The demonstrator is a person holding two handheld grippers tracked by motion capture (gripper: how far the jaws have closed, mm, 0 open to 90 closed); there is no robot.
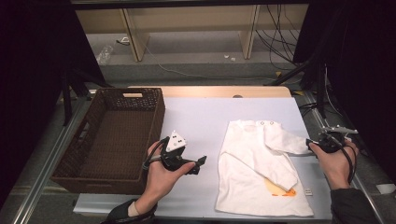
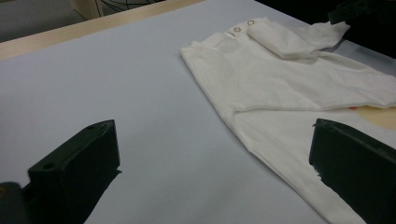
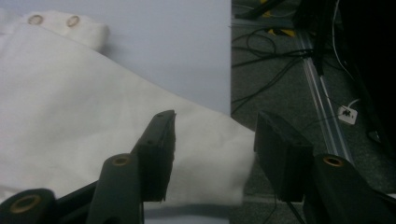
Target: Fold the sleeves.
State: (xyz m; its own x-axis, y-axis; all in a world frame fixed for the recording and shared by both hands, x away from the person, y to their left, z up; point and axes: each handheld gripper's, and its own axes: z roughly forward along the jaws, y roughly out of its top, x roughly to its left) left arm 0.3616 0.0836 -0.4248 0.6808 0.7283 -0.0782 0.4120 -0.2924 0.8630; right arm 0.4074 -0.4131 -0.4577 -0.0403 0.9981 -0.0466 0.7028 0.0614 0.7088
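Two grippers worked beside the white shirt [image 1: 261, 168] flat on the desk [image 1: 201, 116]: our right gripper [image 3: 212, 140] stood half-open at its right sleeve cuff, gripping nothing; our left gripper [image 2: 210, 154] gaped wide left of it.

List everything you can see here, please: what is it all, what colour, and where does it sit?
shirt: one, white with an orange print near the hem, flat on the table's right half, one sleeve folded across its front, the other reaching to the right edge
snap buttons: two, metal rings, at the shirt's shoulder
basket: one, dark brown wicker, on the table's left side
table: one, pale grey top with a wooden far edge
cables: several, black, on the floor beyond the table
left gripper: one, black, jaws open, between basket and shirt
right gripper: one, black, jaws open over the sleeve end at the table's right edge
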